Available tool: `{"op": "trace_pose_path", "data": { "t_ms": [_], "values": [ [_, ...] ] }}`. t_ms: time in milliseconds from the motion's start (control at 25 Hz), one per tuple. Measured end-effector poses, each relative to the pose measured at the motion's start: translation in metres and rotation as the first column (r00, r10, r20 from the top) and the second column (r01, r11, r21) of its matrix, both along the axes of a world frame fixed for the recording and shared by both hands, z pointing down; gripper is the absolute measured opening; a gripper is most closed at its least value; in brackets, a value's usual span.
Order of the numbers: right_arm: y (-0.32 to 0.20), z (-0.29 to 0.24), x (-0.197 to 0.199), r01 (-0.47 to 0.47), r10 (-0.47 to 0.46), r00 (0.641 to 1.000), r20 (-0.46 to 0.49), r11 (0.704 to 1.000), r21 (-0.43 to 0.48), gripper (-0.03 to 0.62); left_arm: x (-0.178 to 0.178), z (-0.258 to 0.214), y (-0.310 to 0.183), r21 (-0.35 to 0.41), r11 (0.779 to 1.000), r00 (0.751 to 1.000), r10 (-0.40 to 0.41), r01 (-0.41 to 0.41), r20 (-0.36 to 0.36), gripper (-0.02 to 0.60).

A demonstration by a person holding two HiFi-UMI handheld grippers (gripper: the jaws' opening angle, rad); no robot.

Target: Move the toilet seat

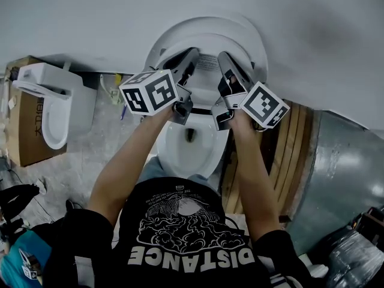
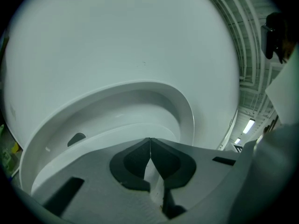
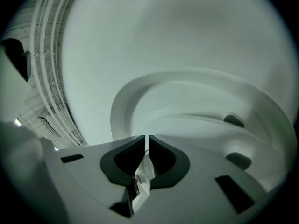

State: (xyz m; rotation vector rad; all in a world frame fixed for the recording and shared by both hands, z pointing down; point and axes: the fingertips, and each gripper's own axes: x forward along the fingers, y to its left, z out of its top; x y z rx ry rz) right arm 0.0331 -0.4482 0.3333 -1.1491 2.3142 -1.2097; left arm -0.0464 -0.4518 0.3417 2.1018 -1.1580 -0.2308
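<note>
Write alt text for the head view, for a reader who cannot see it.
Seen from above, a person holds the left claw and right claw, both shut, with their tips at the raised seat of a white toilet, above its open bowl. A second toilet sits at left.

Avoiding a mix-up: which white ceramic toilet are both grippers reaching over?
The middle white ceramic toilet, directly before the person; the other toilet sits left on a brown cardboard box.
</note>
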Motion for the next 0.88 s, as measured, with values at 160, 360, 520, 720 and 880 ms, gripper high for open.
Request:
{"op": "trace_pose_path", "data": {
  "t_ms": [160, 360, 520, 720, 880],
  "values": [
    [0.012, -0.007, -0.001, 0.026, -0.025, 0.999, -0.036, 0.999, 0.023, 0.034, 0.003, -0.006, 0.011, 0.012, 1.000, 1.000, -0.011, 0.011, 0.020, 0.015],
    [0.035, -0.015, 0.001, 0.060, -0.057, 0.996, -0.071, 0.997, 0.042, 0.034, 0.008, -0.013, 0.035, 0.024, 0.999, 0.997, -0.034, 0.032, 0.064, 0.015],
    [0.065, -0.016, 0.010, 0.090, -0.081, 0.990, -0.116, 0.993, 0.070, 0.034, 0.021, -0.013, 0.067, 0.039, 0.998, 0.993, -0.047, 0.043, 0.107, 0.015],
    [0.098, -0.018, 0.011, 0.134, -0.113, 0.973, -0.202, 0.986, 0.095, 0.034, 0.030, -0.017, 0.100, 0.060, 0.996, 0.983, -0.071, 0.062, 0.167, 0.015],
    [0.126, -0.019, 0.006, 0.166, -0.126, 0.948, -0.293, 0.979, 0.117, 0.034, 0.033, -0.020, 0.126, 0.088, 0.994, 0.973, -0.083, 0.065, 0.213, 0.015]
  ]
}}
